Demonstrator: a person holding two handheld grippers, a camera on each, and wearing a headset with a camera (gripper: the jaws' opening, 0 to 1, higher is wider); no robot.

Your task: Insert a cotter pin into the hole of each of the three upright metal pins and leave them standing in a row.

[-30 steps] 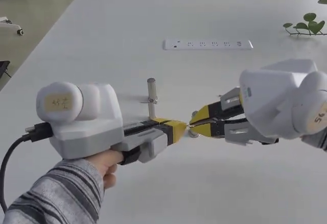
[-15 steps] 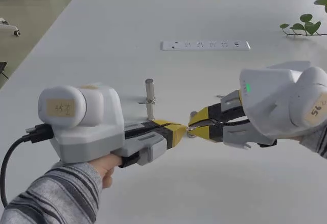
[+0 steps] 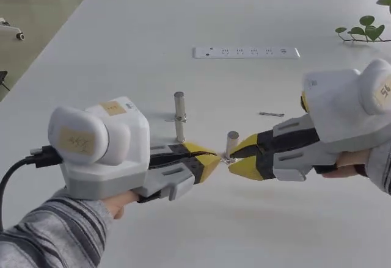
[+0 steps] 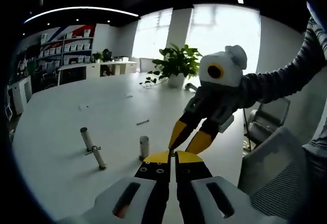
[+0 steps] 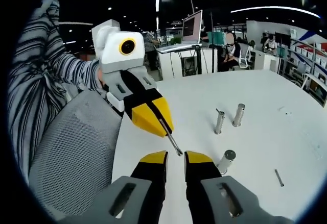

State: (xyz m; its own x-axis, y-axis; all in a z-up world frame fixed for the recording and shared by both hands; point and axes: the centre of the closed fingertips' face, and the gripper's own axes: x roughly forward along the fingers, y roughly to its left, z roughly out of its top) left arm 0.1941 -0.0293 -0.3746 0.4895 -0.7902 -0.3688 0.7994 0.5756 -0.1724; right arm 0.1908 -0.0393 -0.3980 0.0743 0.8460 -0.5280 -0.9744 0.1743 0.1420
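Three upright metal pins stand on the white table [image 3: 122, 48]: a far pin [image 3: 179, 104], one just in front of it [image 3: 181, 135] and a near pin [image 3: 232, 138]. A cotter pin [image 3: 176, 119] sticks out sideways where the two back pins overlap. My left gripper [image 3: 214, 157] is shut on a thin cotter pin [image 5: 171, 138] that points at my right gripper [image 3: 237, 157]. The right gripper's jaws stand apart, with the pin's free end just in front of them, beside the near pin [image 5: 225, 160].
One loose cotter pin [image 3: 270, 115] lies on the table to the right of the pins. A white power strip [image 3: 246, 52] lies farther back, with plant leaves [image 3: 366, 30] at the far right edge. An office chair [image 5: 76, 152] stands by the table's edge.
The right gripper's jaws have spread apart and it has drawn back a little to the right. The left gripper still holds its cotter pin in about the same place.
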